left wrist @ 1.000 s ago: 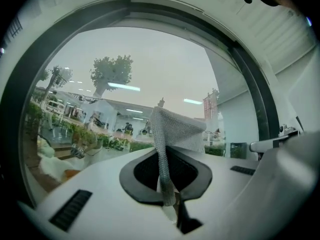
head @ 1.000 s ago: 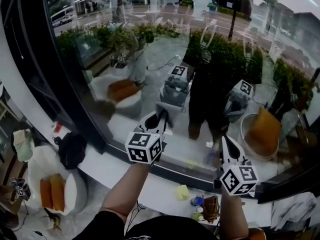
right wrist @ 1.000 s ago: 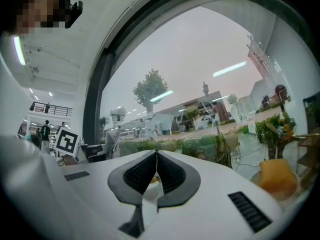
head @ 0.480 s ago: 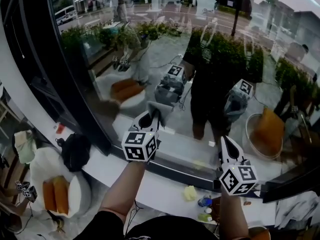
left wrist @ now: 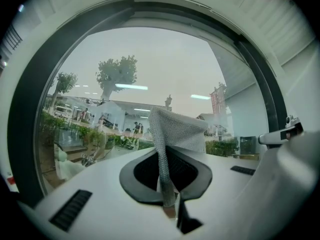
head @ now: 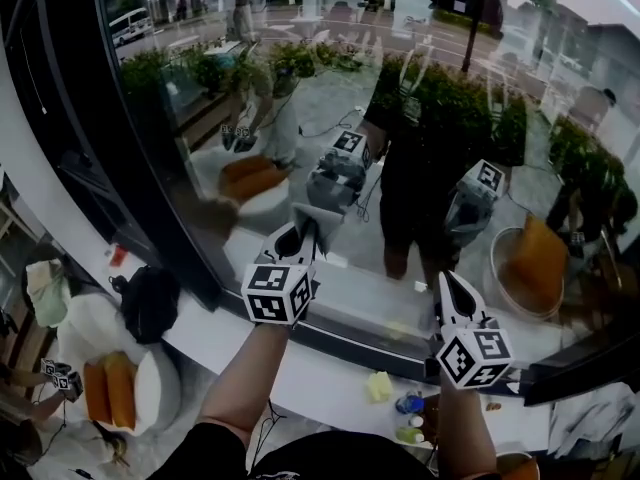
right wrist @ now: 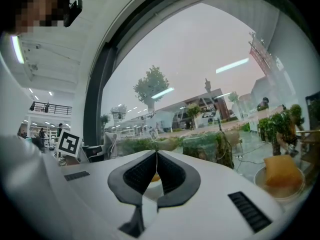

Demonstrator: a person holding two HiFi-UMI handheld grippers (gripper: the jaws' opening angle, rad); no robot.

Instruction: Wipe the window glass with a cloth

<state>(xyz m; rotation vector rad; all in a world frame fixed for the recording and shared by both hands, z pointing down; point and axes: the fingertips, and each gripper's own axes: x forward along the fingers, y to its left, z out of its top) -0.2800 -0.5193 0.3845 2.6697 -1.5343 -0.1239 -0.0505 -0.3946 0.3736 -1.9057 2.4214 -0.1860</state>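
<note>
Since a second ago the left tongs (head: 312,230) have slid a little to the left and up along the window glass (head: 420,108), carrying the cloth (head: 325,216) with them, while the right tongs (head: 448,283) sit almost where they were. Seen from the head view, the left tongs point up and away toward the pane with the pale cloth standing out past their tips, and its free end seems to meet its own reflection on the glass. Looking along the left tongs (left wrist: 166,156), they are pinching a narrow gathered strand of the grey woven cloth (left wrist: 180,129), which fans out wider above the tips in front of the glass (left wrist: 150,69). The right tongs (right wrist: 156,156) are pressed together tip to tip with nothing held between them, aimed at the glass (right wrist: 200,64) lower down and well to the right of the cloth. A broad dark window frame (head: 130,168) curves down the left side, and a white sill (head: 320,383) runs below the pane. A small yellow object (head: 378,386) lies on that sill near the right forearm. Below and to the left, a black bag (head: 148,303) rests beside a white chair (head: 150,388) with orange cushions (head: 110,390).
</note>
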